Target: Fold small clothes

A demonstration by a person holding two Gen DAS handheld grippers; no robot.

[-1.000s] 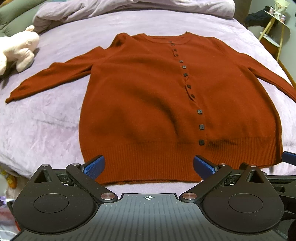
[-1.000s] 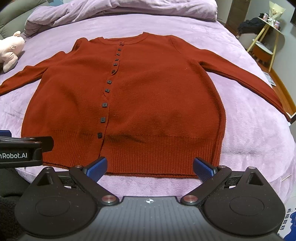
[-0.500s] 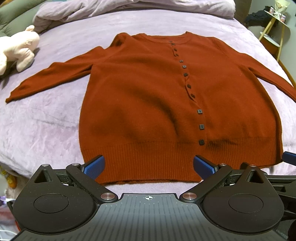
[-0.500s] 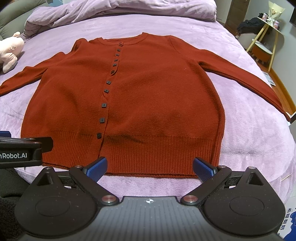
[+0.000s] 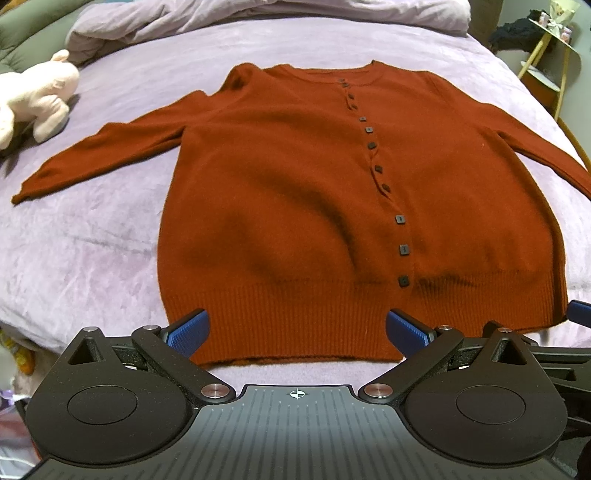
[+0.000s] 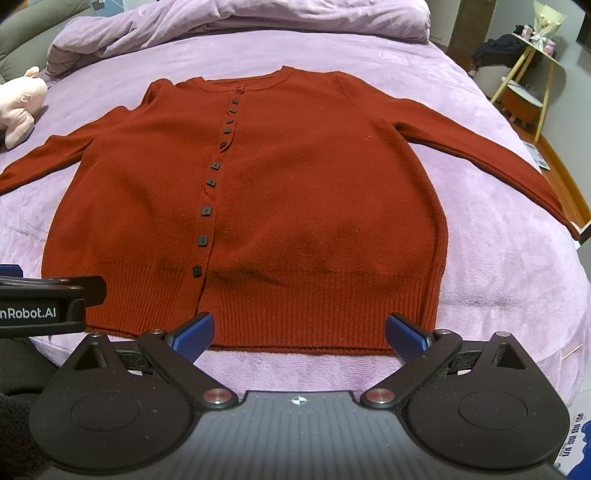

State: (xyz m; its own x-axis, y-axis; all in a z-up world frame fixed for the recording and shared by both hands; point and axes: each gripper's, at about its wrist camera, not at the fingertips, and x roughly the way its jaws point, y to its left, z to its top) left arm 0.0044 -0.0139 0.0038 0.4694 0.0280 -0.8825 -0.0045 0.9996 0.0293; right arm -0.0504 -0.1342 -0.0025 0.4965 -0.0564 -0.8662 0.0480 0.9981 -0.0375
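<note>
A rust-red buttoned cardigan lies flat and face up on the purple bed, sleeves spread to both sides, hem nearest me. It also shows in the right wrist view. My left gripper is open and empty, hovering just before the left part of the hem. My right gripper is open and empty, just before the right part of the hem. The left gripper's body shows at the left edge of the right wrist view.
A pink plush toy lies on the bed at the far left. A bunched purple duvet lies across the head of the bed. A yellow-legged side table stands off the bed's right side.
</note>
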